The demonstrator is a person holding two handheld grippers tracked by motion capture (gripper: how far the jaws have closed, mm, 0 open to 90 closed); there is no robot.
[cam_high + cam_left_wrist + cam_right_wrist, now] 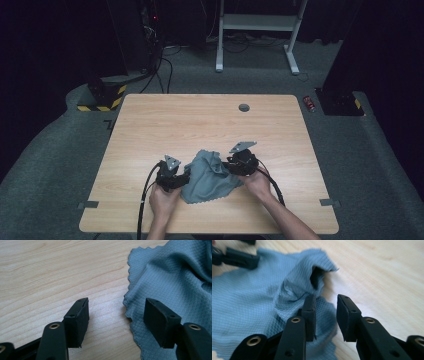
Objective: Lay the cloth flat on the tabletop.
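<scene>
Left gripper (pixel 116 315) fingers apart, straddling cloth (pixel 175 277) edge; right gripper (pixel 326 315) fingers apart over cloth corner.

Cloth (pixel 207 175) on table (pixel 200 120) (near edge); left tool (pixel 184 178), right tool (pixel 227 167) flanking

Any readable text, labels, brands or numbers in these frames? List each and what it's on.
None readable.
Red can on the floor right of the table: print too small to read.
Dark marks on the carpet at the table's left edge: partly hidden, not legible.
Yellow-black hazard stripes: pattern, no words.
Blue-grey cloth, left gripper and right gripper: no markings.
</scene>
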